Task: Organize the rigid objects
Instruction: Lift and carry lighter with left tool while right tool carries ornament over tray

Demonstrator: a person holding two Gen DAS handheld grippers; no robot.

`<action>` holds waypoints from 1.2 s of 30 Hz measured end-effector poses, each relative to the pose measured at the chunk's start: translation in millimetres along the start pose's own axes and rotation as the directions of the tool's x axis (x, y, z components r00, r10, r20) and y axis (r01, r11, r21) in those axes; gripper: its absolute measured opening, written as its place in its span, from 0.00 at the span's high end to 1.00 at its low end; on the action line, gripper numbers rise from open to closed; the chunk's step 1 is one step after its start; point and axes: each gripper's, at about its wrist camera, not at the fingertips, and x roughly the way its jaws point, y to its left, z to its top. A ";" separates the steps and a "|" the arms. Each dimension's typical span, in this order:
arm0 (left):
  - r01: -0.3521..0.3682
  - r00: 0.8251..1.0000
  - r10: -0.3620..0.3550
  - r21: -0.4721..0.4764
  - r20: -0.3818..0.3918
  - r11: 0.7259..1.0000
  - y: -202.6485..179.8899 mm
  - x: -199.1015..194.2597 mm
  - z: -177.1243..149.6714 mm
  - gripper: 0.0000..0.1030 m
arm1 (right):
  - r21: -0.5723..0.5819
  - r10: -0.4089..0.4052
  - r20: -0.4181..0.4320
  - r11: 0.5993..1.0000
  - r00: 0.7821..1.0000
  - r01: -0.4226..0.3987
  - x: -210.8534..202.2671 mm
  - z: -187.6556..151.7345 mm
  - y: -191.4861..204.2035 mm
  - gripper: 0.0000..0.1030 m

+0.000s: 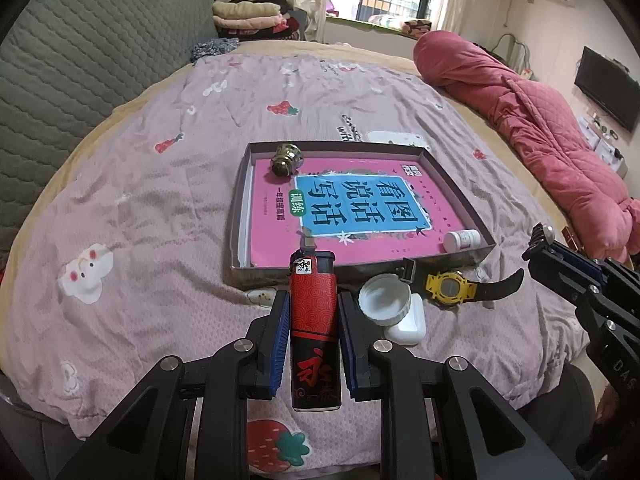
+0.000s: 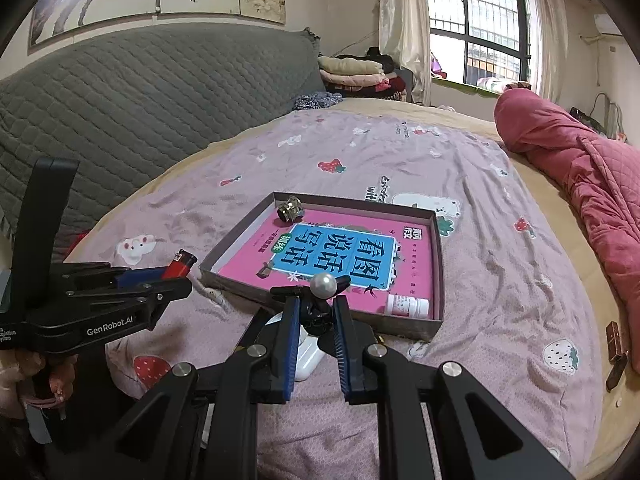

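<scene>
From my seat I see the left gripper (image 1: 313, 332) clamped on a red and black lighter (image 1: 314, 332), its blue pads pressed to both long sides, the lighter's top end pointing at the shallow box (image 1: 460, 258) and stopping just short of the box's near wall. The right gripper (image 2: 316, 334) is closed on a black clip with a pearl (image 2: 324, 286) on top (the pearl stands proud of the fingertips), held just in front of the box's near wall.

Inside the box lies a pink book (image 1: 280, 240). A brass-coloured metal piece (image 1: 286, 159) sits on it in the far left corner, and a small white bottle (image 1: 462, 239) lies on its side in the near right corner. Just outside the near wall are a white round lid (image 1: 384, 298), resting on a white case (image 1: 406, 326), and beside them a yellow watch (image 1: 450, 288) with a black strap.

The box rests on a mauve bedspread (image 1: 160, 220) printed with strawberries. Well beyond the box are a window (image 2: 476, 32) and folded clothes (image 1: 250, 16); a grey quilted headboard (image 2: 140, 92) is to its left, a rolled pink quilt (image 1: 540, 132) to its right.
</scene>
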 end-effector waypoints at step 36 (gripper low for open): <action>-0.020 1.000 0.020 -0.042 0.010 0.999 18.9 29.6 55.7 0.77 | 0.003 0.012 0.018 1.000 1.000 -0.012 38.5 49.8 -0.2 0.84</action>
